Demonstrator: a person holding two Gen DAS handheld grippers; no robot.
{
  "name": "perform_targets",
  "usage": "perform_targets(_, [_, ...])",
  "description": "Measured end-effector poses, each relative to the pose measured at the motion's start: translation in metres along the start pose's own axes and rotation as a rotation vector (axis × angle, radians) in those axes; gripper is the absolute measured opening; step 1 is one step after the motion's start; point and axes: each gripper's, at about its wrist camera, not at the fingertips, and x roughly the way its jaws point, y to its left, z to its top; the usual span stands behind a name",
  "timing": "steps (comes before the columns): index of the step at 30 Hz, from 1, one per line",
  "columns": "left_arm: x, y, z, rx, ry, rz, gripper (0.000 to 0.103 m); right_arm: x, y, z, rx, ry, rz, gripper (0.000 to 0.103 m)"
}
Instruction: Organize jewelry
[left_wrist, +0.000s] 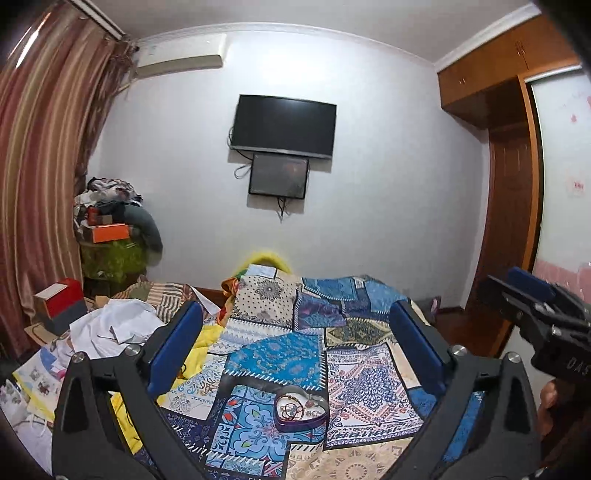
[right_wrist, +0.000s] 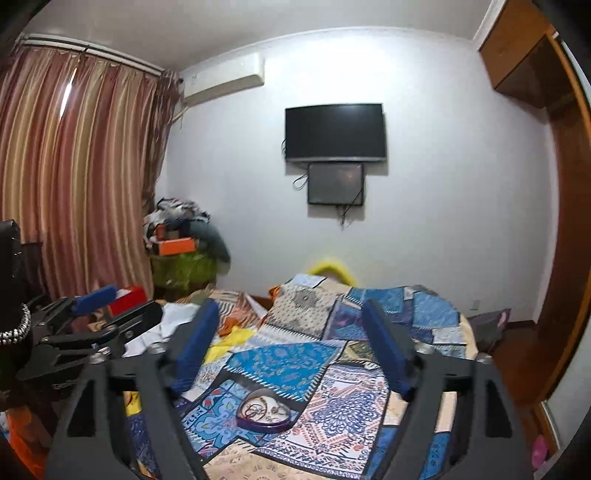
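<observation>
A purple heart-shaped tin (left_wrist: 301, 411) lies open on the patchwork bedspread (left_wrist: 280, 354), with several bead bracelets and chains tangled inside. It also shows in the right wrist view (right_wrist: 263, 410). My left gripper (left_wrist: 295, 314) is open and empty, held above and behind the tin, its blue fingers wide apart. My right gripper (right_wrist: 290, 314) is open and empty too, above the tin. The right gripper shows at the right edge of the left wrist view (left_wrist: 532, 295). The left gripper shows at the left of the right wrist view (right_wrist: 96, 306).
White cloth (left_wrist: 114, 328), papers and a red and grey box (left_wrist: 61, 306) lie on the bed's left side. A pile of clothes and an orange box (left_wrist: 110, 232) stands in the corner by the curtain. A TV (left_wrist: 282, 125) hangs on the far wall. A wooden wardrobe (left_wrist: 509, 206) stands at the right.
</observation>
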Motion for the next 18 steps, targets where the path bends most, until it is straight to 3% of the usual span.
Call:
perform_targets(5, [-0.005, 0.004, -0.003, -0.008, 0.005, 0.015, 0.102, 0.004, 0.003, -0.004, -0.001, 0.001, -0.056, 0.099])
perform_targets(18, [-0.01, 0.0, -0.01, -0.009, 0.013, 0.022, 0.102, -0.01, 0.0, -0.011, -0.004, 0.009, -0.05, 0.099])
